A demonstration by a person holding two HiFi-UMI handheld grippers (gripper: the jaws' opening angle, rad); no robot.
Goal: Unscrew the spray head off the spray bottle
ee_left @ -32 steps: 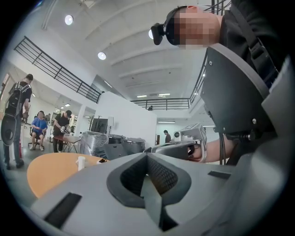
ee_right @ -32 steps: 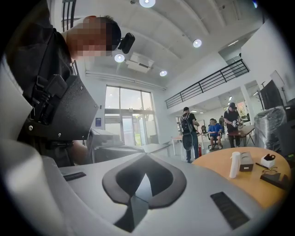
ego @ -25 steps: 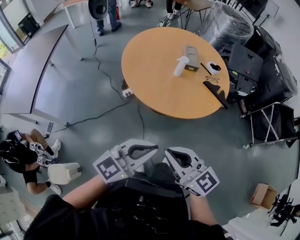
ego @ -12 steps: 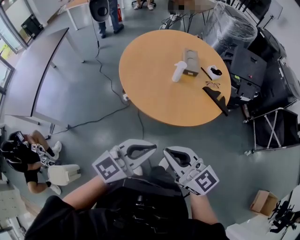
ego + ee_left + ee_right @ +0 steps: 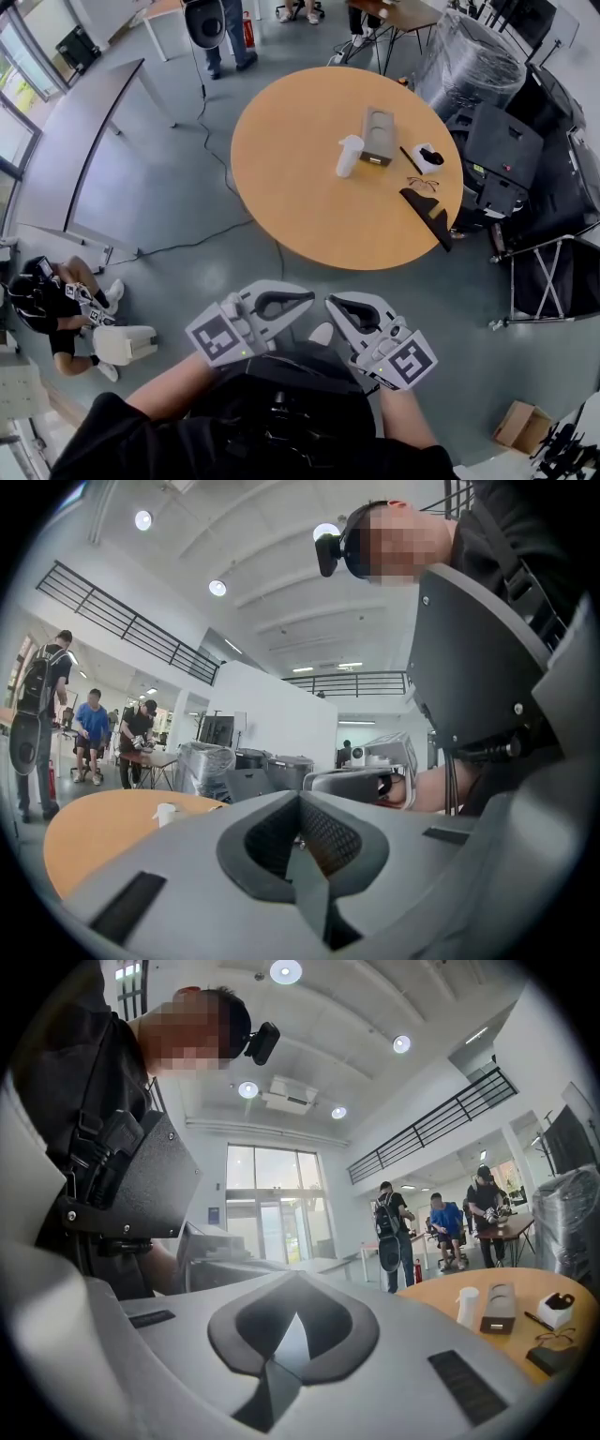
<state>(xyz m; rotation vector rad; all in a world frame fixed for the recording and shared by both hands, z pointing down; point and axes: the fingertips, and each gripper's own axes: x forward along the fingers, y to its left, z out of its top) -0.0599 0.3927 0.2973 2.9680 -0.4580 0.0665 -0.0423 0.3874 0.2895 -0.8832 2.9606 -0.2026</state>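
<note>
spray bottle (image 5: 349,156) nearer than before, upright, long axis vertical, on table (image 5: 291,192)

The head camera is looking steeply down from well back of the round tabletop (image 5: 309,197). Cameras on the left tongs (image 5: 307,297) and right tongs (image 5: 330,303) are looking level, both catching that tabletop afar.

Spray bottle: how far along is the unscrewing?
Done: nothing that shows. The spray bottle stands on the round table, with no gripper near it; it is too small to tell whether its head is on. In hand: nothing. The left gripper and right gripper are shut, empty and short of the table. Left: reach, grip, unscrew.
</note>
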